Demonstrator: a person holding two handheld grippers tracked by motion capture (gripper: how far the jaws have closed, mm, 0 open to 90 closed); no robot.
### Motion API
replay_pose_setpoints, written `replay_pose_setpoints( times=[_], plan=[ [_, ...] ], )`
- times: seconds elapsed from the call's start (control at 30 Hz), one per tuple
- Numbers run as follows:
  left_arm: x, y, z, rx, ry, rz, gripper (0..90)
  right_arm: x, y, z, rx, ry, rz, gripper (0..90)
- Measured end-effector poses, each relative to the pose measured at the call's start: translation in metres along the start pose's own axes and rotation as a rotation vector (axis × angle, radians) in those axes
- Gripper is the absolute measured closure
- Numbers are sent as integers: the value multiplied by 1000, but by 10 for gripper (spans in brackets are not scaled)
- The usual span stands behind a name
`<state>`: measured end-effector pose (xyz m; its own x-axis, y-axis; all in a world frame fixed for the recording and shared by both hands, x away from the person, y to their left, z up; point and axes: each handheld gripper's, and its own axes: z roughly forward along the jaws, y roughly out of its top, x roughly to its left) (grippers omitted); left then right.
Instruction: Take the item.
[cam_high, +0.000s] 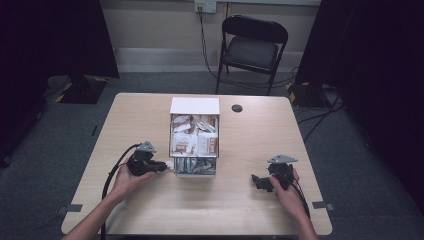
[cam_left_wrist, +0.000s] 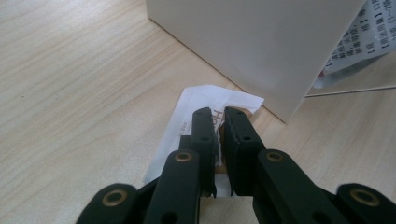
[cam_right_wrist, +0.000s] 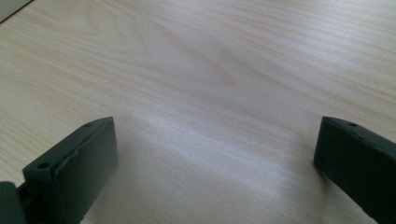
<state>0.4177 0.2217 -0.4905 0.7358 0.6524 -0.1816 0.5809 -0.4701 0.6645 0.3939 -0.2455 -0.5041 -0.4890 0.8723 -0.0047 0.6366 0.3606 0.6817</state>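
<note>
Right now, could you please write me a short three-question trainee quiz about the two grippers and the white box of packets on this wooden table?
1. True or false: the right gripper has its jaws closed on a packet.
2. What does the left gripper pinch?
A. a black cable
B. a flat white paper sachet with brown print
C. the box's wall
3. Fill in: the sachet lies on the light wooden table just beside the open white cardboard box full of ____.

Key: 1 false; 2 B; 3 packets.
</note>
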Motion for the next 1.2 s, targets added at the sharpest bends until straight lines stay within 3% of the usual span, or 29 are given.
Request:
replay_pose_setpoints(
  times=[0.37, 0.43, 0.7, 0.9, 1.07, 1.2],
  plan=[
    [0, 0, 2, 9, 5, -4, 694, 0, 0, 0, 0, 0, 0, 0],
    [-1, 1, 2, 9, 26, -9, 655, 0, 0, 0, 0, 0, 0, 0],
    [0, 3, -5, -30, 37, -53, 418, 0, 0, 0, 0, 0, 0, 0],
    [-9, 8, -8, -39, 70, -11, 298, 0, 0, 0, 0, 0, 0, 0],
    [-9, 10, -15, -57, 87, -25, 206, 0, 0, 0, 0, 0, 0, 0],
    [-9, 11, -25, -103, 80, -26, 177, 0, 0, 0, 0, 0, 1, 0]
  ],
)
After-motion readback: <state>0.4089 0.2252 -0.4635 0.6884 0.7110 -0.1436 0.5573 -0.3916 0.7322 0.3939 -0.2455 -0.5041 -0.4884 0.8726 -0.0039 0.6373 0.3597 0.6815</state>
